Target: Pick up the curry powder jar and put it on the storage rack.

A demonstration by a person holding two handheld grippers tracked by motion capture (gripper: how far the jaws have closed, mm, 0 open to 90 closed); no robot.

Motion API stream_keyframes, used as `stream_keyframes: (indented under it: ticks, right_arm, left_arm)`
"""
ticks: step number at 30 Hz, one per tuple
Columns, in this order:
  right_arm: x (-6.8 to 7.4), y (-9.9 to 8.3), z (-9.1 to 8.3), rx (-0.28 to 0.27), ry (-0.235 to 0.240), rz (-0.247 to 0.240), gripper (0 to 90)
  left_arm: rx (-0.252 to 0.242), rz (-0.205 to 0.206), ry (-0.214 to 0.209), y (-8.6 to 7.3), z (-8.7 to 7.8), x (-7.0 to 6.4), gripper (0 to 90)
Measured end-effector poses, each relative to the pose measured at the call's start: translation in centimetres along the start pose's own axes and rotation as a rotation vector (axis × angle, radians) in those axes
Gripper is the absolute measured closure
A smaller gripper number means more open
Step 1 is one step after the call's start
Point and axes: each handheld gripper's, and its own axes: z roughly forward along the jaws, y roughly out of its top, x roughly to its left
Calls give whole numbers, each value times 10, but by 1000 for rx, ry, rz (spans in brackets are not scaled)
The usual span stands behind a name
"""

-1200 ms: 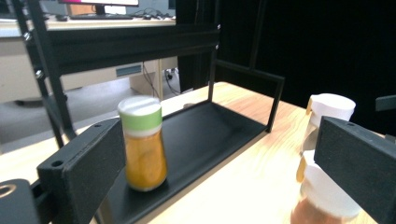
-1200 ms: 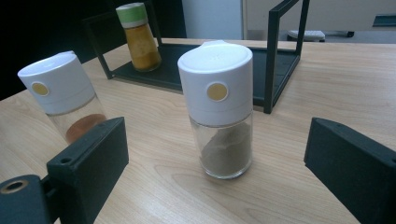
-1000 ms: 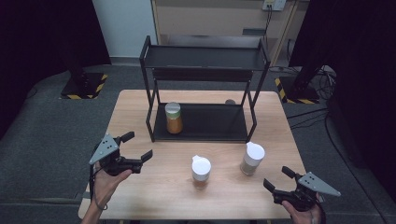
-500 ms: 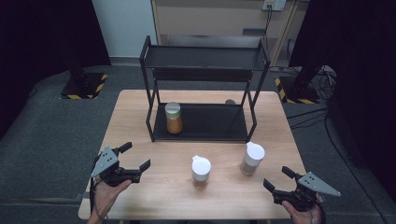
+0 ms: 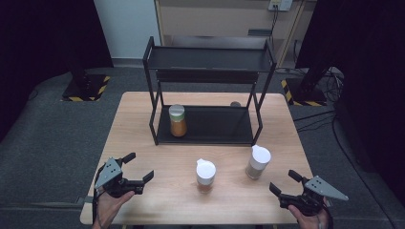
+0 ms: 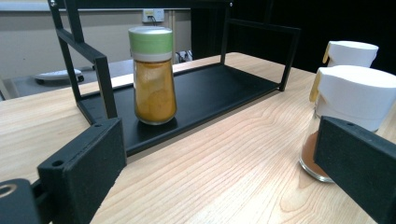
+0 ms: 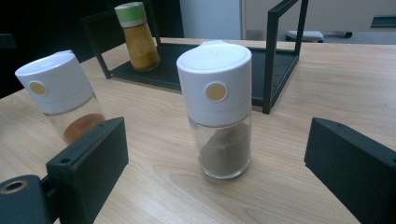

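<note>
A green-lidded jar of yellow spice (image 5: 177,120) (image 6: 152,77) (image 7: 137,36) stands on the lower shelf of a black two-tier rack (image 5: 205,125). In front of the rack stand two white-capped glass jars: one with reddish powder (image 5: 206,175) (image 6: 348,116) (image 7: 61,95) at mid-table, one with grey powder (image 5: 258,161) (image 7: 219,107) to its right. My left gripper (image 5: 138,167) (image 6: 224,186) is open near the table's front left, empty. At the front right, my right gripper (image 5: 283,182) (image 7: 215,186) is open, with the grey-powder jar a short way ahead of its jaws.
The wooden table (image 5: 138,124) has bare surface on both sides of the rack. The rack's upper shelf (image 5: 208,59) holds nothing. A small round object (image 5: 235,104) lies behind the rack. Dark floor and stand bases surround the table.
My left gripper has moved back toward the table's front edge and slightly right. The right gripper and all three jars have stayed put.
</note>
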Motion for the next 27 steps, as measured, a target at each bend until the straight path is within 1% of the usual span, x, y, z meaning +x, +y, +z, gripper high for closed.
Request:
stream_keyframes:
  ticks: [6, 12, 16, 19, 23, 27]
  right_arm:
    - [1, 0, 0, -4, -2, -9, 61]
    - [1, -1, 0, -7, -3, -15, 49]
    - [2, -1, 1, -7, -5, -18, 48]
    - [4, -1, 1, -11, -7, -31, 42]
    - [6, -2, 1, -18, -12, -49, 33]
    - [8, -3, 2, -26, -19, -61, 29]
  left_arm:
    - [-6, 0, 5, -6, -4, 0, 11]
    - [4, -12, 1, -10, -7, 2, 7]
    - [14, -4, -6, -11, -8, 3, 5]
    - [16, -5, -4, -12, -8, 3, 3]
    - [31, 14, -4, -11, -8, 2, 0]
    - [33, 11, -5, -13, -8, 3, 0]
